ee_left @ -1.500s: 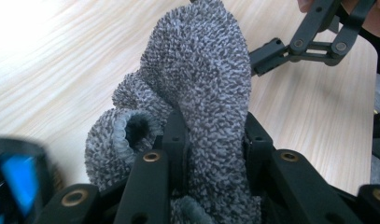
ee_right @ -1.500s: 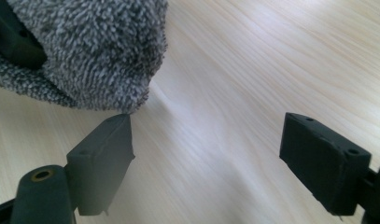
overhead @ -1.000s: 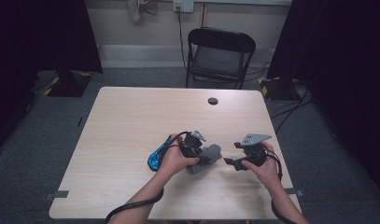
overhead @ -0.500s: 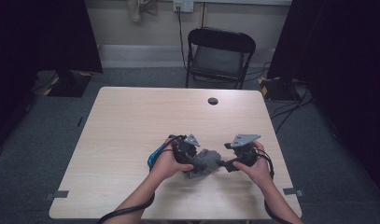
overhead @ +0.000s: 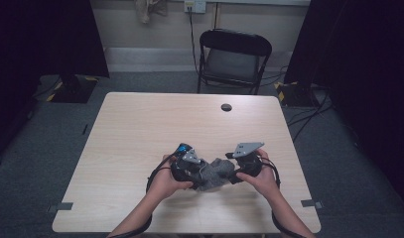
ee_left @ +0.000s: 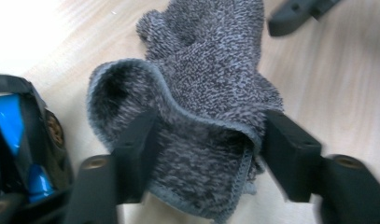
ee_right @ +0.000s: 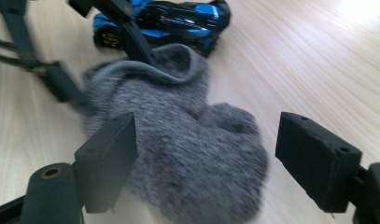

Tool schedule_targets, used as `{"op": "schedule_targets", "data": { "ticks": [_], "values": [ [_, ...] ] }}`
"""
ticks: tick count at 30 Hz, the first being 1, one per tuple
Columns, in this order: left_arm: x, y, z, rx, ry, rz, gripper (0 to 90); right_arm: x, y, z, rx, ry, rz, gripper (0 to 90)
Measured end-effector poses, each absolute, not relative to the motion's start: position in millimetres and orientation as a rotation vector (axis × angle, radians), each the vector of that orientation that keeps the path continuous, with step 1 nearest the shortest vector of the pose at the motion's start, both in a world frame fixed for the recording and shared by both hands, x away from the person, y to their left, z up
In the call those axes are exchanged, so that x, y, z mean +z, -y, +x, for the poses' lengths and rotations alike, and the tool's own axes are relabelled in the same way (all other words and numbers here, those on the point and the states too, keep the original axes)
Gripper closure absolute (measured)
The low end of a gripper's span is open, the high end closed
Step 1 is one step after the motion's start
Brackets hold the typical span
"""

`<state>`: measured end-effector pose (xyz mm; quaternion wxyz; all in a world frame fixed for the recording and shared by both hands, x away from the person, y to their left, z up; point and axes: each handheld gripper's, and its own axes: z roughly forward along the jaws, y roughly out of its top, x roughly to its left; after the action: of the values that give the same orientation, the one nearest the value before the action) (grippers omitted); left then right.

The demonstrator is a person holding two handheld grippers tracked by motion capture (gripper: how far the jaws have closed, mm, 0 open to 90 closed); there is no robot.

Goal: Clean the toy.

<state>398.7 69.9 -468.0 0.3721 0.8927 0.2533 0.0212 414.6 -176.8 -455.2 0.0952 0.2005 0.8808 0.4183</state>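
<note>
A grey knitted sock [overhead: 214,171] [ee_left: 211,70] [ee_right: 187,140] lies crumpled on the wooden table [overhead: 140,129], between my two hands. My left gripper [overhead: 200,174] [ee_left: 206,154] [ee_right: 101,70] sits at the sock's cuff. One jaw is tucked under the cuff's lip and the other stands at its outer edge. These jaws have just been closing, with the cuff between them. My right gripper [overhead: 231,173] [ee_right: 201,154] is open wide over the sock's other end, its right jaw above bare wood. A blue and black toy car [overhead: 182,148] [ee_left: 10,121] [ee_right: 178,18] lies beside the cuff.
A small black round thing [overhead: 226,107] sits near the table's far edge. A black folding chair [overhead: 234,59] stands behind the table. My hands work close to the table's front edge [overhead: 189,231].
My right gripper has come in from the right up to the sock. My left hand has slid slightly left and toward the front edge, and now covers most of the blue car.
</note>
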Motion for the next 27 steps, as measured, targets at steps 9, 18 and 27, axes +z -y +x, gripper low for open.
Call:
{"op": "schedule_targets", "data": {
  "ticks": [9,18,27],
  "values": [
    [-469.6,-60.2,420.9,0.073,-0.688,2.264,55.9,-467.5,166.4,413.0,1.197,-2.677,0.550,19.1],
    [-461.6,-62.8,426.7,0.073,-0.693,2.211,45.8,-456.4,174.4,418.7,1.226,-2.629,0.571,20.6],
    [-448.4,-80.3,422.5,0.150,-0.727,2.183,24.7,-453.3,158.3,420.5,1.200,-2.656,0.520,20.6]
  ]
}}
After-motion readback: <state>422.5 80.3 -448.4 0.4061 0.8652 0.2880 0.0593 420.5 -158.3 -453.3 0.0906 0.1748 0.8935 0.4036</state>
